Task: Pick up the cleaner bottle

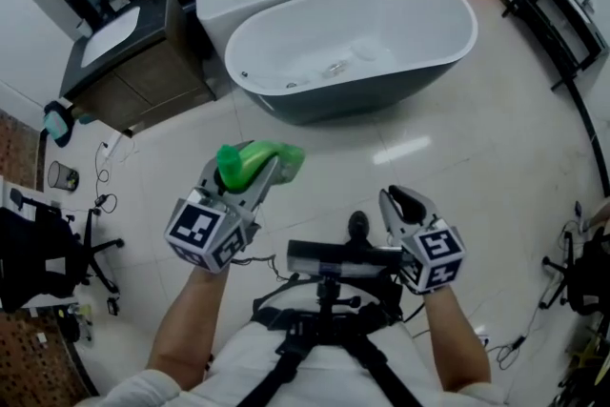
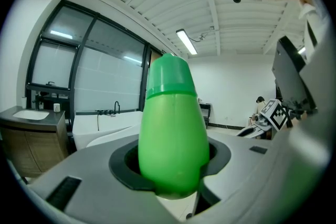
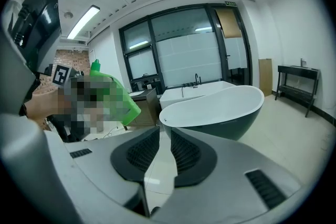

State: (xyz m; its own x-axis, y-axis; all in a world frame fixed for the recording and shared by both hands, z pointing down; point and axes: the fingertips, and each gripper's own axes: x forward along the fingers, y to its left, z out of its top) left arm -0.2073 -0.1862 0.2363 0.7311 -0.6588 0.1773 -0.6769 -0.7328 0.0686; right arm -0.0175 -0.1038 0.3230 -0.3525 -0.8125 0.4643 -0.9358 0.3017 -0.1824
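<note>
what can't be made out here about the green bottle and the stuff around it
- Base of the green bottle: left gripper view, hidden behind the left gripper's jaws.
- Its side: right gripper view, partly covered by a mosaic patch.
- Small items on the vanity: head view, too small to identify.
- What lies in the bathtub: head view, too small.

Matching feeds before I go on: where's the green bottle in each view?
Head view: bottle left of centre, lying on its side.
Left gripper view: bottle dead centre, upright.
Right gripper view: bottle left of centre, partly under a blur patch.
Shared landmark: oval tub.
</note>
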